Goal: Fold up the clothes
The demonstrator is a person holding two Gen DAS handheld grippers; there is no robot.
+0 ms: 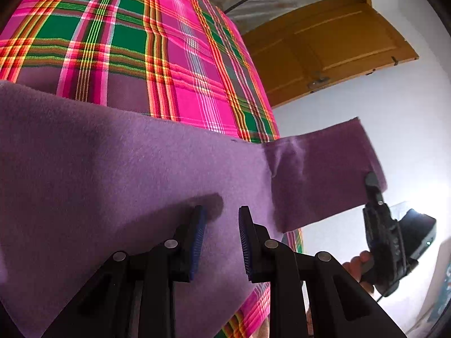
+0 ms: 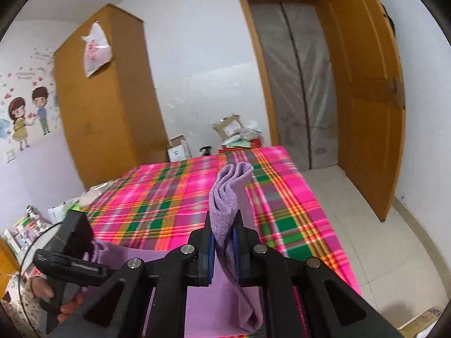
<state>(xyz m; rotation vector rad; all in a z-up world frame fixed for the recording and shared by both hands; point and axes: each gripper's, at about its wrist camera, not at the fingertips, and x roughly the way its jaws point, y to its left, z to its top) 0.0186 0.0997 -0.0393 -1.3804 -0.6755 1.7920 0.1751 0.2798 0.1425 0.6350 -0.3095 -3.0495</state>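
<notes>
Purple cloth is spread over the near part of the plaid bedsheet, with one end lifted off the bed at the right. Left gripper is held just above the flat part of the cloth; its fingers are apart and nothing is seen between the blue pads. Whether the tips touch the fabric cannot be told.

Right gripper is clamped on a bunched fold of the purple cloth; fabric sticks up past the fingertips and hangs down below them. In the left wrist view, the right gripper is seen at the far right, pinching the raised end of the cloth clear of the bed edge. A hand is seen on its handle.

In the right wrist view, the left gripper body is seen at the near left, held by a hand. An open wooden door and a wardrobe are seen beyond the bed.
</notes>
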